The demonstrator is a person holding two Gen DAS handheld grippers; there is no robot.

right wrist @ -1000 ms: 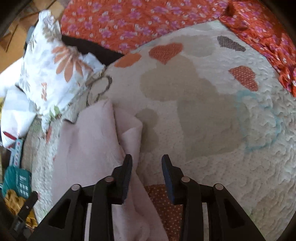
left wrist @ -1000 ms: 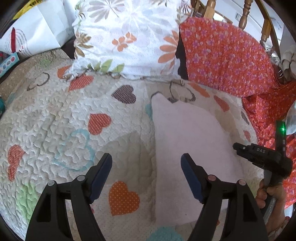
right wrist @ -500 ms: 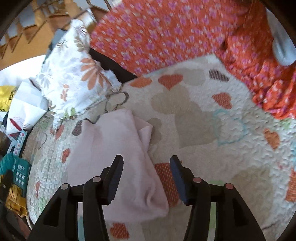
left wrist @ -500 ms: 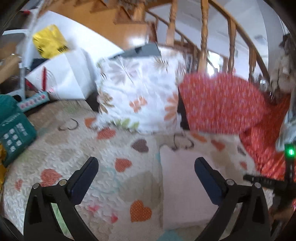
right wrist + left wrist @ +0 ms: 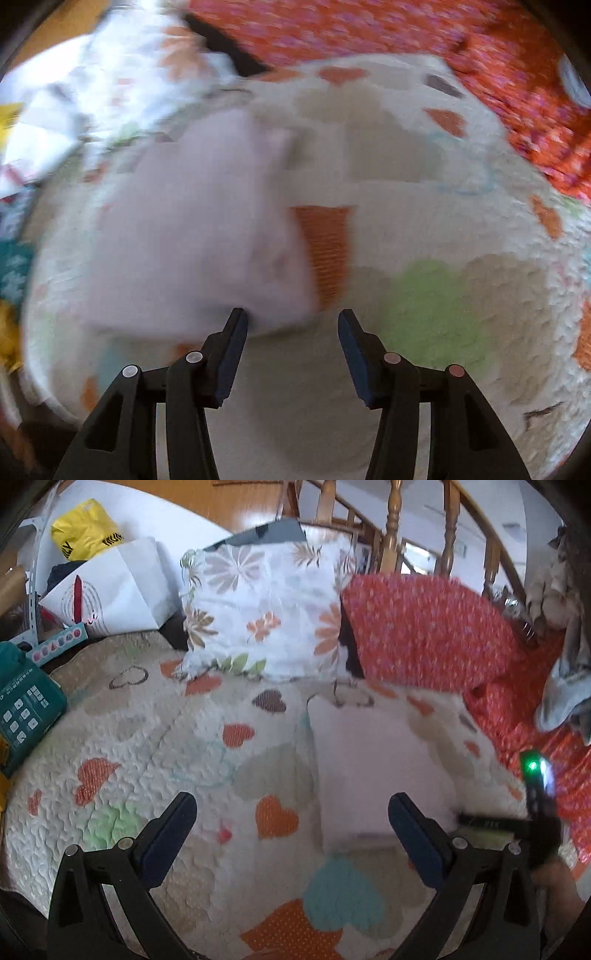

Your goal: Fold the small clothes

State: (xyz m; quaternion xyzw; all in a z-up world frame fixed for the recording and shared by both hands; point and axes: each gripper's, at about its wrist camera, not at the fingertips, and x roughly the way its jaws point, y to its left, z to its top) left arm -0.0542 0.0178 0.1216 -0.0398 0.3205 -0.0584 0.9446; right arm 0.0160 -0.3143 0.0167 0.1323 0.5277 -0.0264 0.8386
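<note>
Pink garment [image 5: 369,768] lies flat; both tongs gape, empty.

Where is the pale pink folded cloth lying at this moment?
In the left wrist view, the pale pink folded cloth lies flat on the heart-patterned quilt, right of centre, in front of the floral pillow and the orange flowered fabric.

Pale pink folded garment [image 5: 369,771]; cream quilt [image 5: 147,738] scattered with orange, teal, green hearts; floral white pillow [image 5: 266,609]; red flowered cloth [image 5: 424,627] upper right.
</note>
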